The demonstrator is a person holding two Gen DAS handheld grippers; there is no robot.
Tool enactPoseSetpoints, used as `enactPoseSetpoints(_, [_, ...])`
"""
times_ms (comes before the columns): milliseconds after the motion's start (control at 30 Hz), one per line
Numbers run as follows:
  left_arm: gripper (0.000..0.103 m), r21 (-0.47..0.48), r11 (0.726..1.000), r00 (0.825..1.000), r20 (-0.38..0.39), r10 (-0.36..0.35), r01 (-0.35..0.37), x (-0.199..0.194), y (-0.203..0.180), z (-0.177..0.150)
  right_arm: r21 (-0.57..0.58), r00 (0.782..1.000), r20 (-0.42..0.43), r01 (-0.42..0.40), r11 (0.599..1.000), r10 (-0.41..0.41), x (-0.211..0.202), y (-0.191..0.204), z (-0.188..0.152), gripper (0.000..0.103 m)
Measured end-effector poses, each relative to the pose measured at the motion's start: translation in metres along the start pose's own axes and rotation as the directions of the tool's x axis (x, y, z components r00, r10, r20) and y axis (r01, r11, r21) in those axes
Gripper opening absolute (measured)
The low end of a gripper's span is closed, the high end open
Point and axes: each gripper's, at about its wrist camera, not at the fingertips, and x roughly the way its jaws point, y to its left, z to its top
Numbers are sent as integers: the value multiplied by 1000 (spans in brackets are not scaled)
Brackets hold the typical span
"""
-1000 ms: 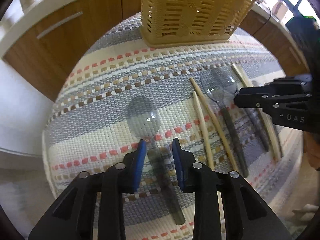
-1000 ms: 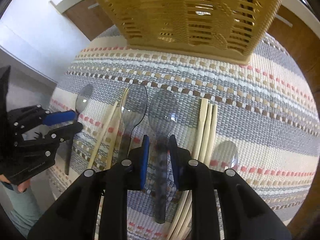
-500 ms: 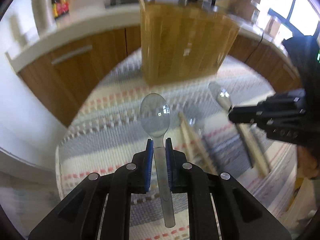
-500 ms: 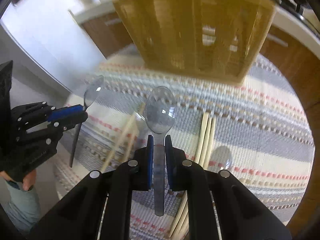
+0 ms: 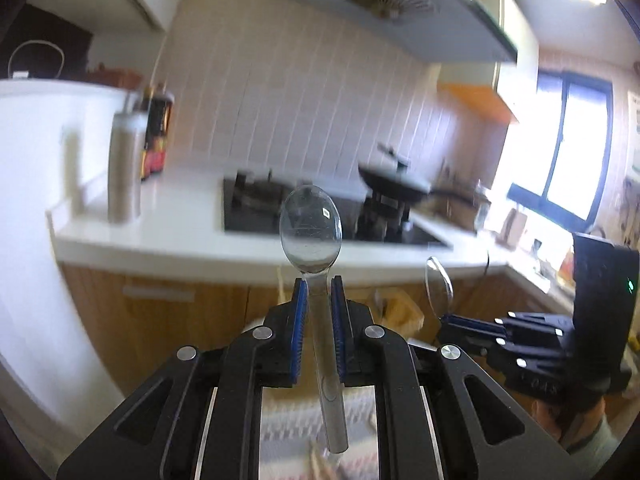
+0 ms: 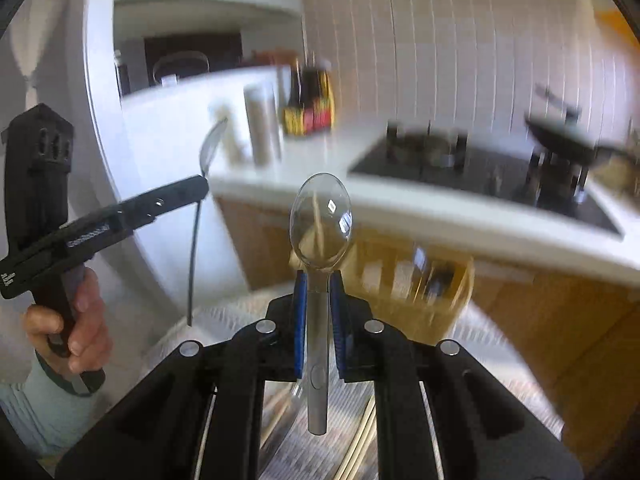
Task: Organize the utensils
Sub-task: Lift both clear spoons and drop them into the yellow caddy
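Each spoon points bowl-up, handle hanging down, above the basket (image 6: 416,284). Left gripper (image 5: 318,292) clamps one spoon (image 5: 311,229); right gripper (image 6: 319,284) clamps another (image 6: 320,226), both aimed slightly downward.

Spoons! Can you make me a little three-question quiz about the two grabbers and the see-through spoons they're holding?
1. True or false: the left gripper is shut on a clear spoon.
2. What does the right gripper hold: (a) chopsticks, (b) a second clear spoon, (c) nothing?
3. Which way does each spoon's bowl point, out past the fingertips or back toward the camera?

Key: 1 true. 2 b. 3 out past the fingertips, with the handle trailing back between the fingers.
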Motion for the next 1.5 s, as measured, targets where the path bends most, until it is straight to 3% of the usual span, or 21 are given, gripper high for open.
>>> enactPoseSetpoints(133, [10,27,1000,996,94,10,-12,8,-13,16,4,994,101,33,999,-33,-11,-14,22,10])
enactPoseSetpoints(300, [10,29,999,987,152,-50,46,17,-19,32,65,976,208,54,996,-66,-15,-41,41,10])
enactPoseSetpoints(433, [10,33,998,980,188,-67,62,34,-14,33,115,960,266,56,992,-85,-17,-65,48,10])
enactPoseSetpoints(567, [10,33,999,972,230,-37,30,50,-10,26,157,937,308,122,980,-166,-7,-86,44,10])
enactPoseSetpoints(667, [10,61,998,969,248,13,-30,67,-7,17,181,940,284,141,973,-189,10,-100,37,10])
enactPoseSetpoints(833, [10,72,996,973,227,38,-56,96,2,-2,191,945,254,159,969,-205,39,-112,18,10])
enactPoseSetpoints(1267, [11,88,996,988,154,-2,-12,120,13,-29,154,951,231,171,973,-203,53,-115,-10,10])
enactPoseSetpoints(1367, [18,95,995,990,142,0,-14,116,11,-30,153,961,210,151,977,-182,51,-114,-16,11])
enactPoseSetpoints(1433, [23,87,996,991,135,-5,-7,112,12,-30,165,966,200,134,977,-166,47,-114,-19,18])
enactPoseSetpoints(1500, [33,71,997,992,129,-5,-5,105,15,-29,180,967,194,132,975,-167,39,-114,-24,48])
